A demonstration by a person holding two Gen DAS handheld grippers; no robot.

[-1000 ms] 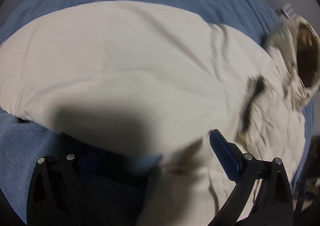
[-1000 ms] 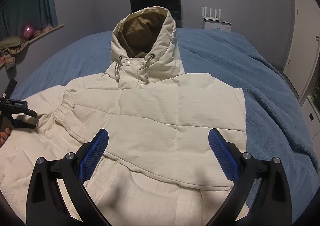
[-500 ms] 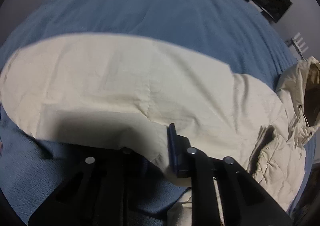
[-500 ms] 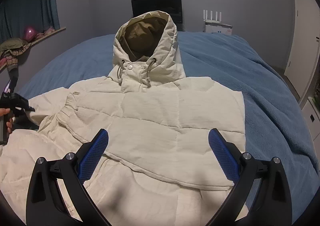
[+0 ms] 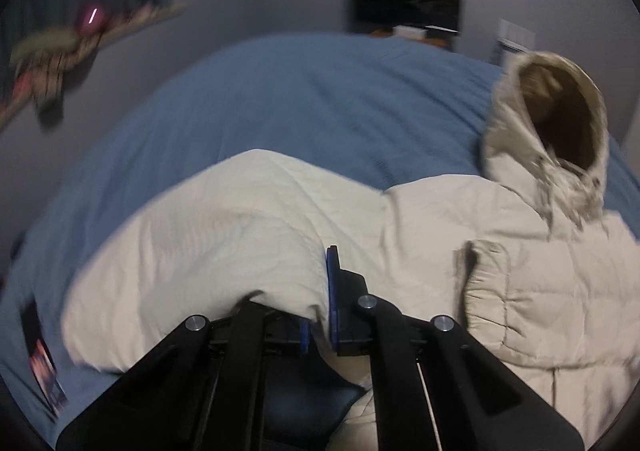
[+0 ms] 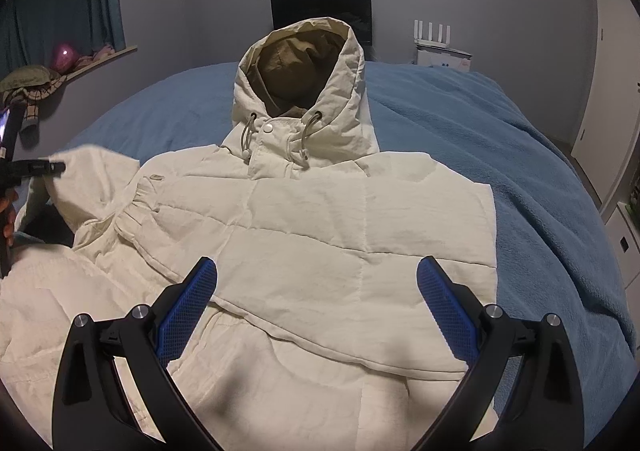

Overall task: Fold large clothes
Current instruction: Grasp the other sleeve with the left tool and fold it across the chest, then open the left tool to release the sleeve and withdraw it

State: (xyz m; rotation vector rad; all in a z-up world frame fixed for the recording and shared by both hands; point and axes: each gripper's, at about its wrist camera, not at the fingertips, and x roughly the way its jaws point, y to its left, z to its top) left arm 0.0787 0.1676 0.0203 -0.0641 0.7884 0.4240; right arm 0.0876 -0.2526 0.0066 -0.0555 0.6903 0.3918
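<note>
We have the cream hooded jacket (image 6: 320, 219) spread front-up across the blue bed cover (image 6: 540, 179), its hood (image 6: 304, 71) propped open toward twelve o'clock and showing a tan lining. In the right wrist view its body fills the middle, with two drawcords hanging at the collar. Out at nine o'clock the sleeve (image 5: 208, 235) is bunched and lifted off the cover, and there our left gripper (image 5: 324, 307) has its blue pads pressed together on a fold of that sleeve fabric; in the right wrist view we catch the same gripper (image 6: 40, 168) at the far left edge, cloth draped from its tip. Our right gripper (image 6: 316, 291) hangs over the jacket's lower front at six o'clock, jaws spread wide, nothing between them, blue pads clear of the fabric. Beyond the bed, at twelve o'clock, a dark screen (image 6: 322, 11) stands against the grey wall, a white router (image 6: 432, 35) at one o'clock, a teal curtain (image 6: 64, 11) at ten.
</note>
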